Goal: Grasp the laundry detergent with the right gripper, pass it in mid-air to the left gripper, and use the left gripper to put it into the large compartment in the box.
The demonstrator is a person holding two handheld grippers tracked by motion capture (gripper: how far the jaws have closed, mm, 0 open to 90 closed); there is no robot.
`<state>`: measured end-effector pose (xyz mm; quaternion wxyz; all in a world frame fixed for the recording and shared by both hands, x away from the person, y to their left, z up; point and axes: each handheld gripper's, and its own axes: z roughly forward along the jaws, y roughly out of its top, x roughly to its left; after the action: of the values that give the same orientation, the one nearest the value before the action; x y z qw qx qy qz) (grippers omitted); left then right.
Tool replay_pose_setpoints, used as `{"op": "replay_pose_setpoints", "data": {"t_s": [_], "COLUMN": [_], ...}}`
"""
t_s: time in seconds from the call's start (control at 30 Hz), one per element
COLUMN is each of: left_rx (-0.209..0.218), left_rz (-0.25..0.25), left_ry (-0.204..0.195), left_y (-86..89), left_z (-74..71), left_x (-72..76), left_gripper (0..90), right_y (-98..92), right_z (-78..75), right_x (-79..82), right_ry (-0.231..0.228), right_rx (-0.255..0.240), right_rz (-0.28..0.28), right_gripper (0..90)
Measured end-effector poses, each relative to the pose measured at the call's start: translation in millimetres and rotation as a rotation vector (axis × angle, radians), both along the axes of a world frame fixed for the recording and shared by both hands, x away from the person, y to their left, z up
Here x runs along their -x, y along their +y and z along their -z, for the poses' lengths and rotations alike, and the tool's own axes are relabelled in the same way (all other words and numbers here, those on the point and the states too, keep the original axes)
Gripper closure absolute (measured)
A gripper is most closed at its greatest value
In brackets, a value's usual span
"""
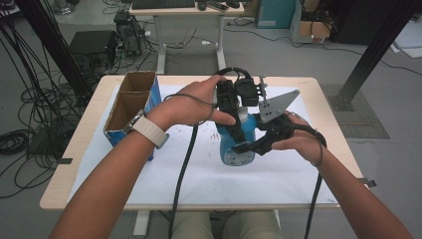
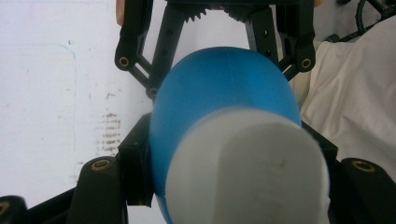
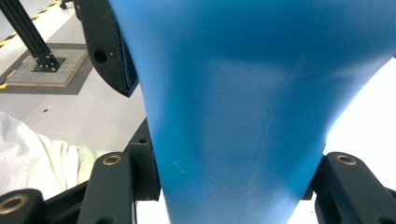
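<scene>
A blue bottle with a white cap stands upright on the white sheet at the table's middle. My left gripper comes down from above and is shut on the bottle's upper part; in the left gripper view its fingers press the blue shoulder just below the cap. From the right, my right gripper is shut on the bottle's body, with its pads tight against both sides. A jaw of the left gripper shows above in the right gripper view.
An open cardboard box with blue sides stands at the table's left. The white sheet covers most of the wooden table, with small brown marks left of the bottle. Cables trail from both grippers toward the front edge.
</scene>
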<state>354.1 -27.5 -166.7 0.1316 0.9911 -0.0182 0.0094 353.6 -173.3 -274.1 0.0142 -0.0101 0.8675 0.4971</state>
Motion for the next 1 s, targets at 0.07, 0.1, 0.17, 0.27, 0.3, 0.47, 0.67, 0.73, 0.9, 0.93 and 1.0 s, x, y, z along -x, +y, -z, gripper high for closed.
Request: {"op": "replay_pose_setpoints", "data": {"t_s": [0.07,0.1,0.17,0.27,0.3,0.47,0.67,0.73,0.9,0.93,1.0], "left_rx": [0.0,-0.002,-0.002,-0.001,0.0,0.0,-0.002,-0.001,0.002,0.001,0.001], "left_rz": [0.0,0.007,0.01,0.004,0.002,-0.002,-0.002,-0.002,-0.004,-0.004,-0.005], "left_ry": [0.001,0.001,0.002,0.005,0.004,0.004,0.006,0.005,0.005,0.005,0.005], "left_y": [0.0,-0.1,0.0,0.3,0.4,0.6,0.9,0.9,1.2,1.3,1.4], "left_z": [0.0,0.0,0.0,0.1,0.2,0.3,0.3,0.3,0.2,0.2,0.2], "left_x": [0.0,-0.6,-1.0,-0.7,-0.6,-0.5,-0.6,-0.7,-0.8,-0.9,-0.9], "left_gripper": [37.6,37.6,37.6,37.6,37.6,37.6,37.6,37.6,37.6,37.6,37.6], "right_y": [0.1,0.1,0.2,0.4,0.5,0.6,0.9,1.0,1.0,1.0,1.1], "right_z": [0.0,0.0,0.0,0.1,0.1,0.2,0.2,0.2,0.1,0.1,0.1], "right_x": [0.1,0.1,0.1,-0.1,-0.2,-0.2,-0.3,-0.3,-0.4,-0.6,-0.6], "right_ry": [0.0,0.0,-0.001,0.001,0.001,0.003,0.004,0.004,0.004,0.004,0.004], "right_rx": [0.0,0.0,0.0,0.001,0.0,0.0,0.001,0.001,0.0,0.001,0.001], "right_rz": [0.0,0.0,0.0,-0.002,-0.002,-0.001,-0.002,-0.002,-0.001,-0.002,-0.002], "right_gripper": [43.6,43.6,43.6,43.6,43.6,43.6,43.6,43.6,43.6,43.6,43.6]}}
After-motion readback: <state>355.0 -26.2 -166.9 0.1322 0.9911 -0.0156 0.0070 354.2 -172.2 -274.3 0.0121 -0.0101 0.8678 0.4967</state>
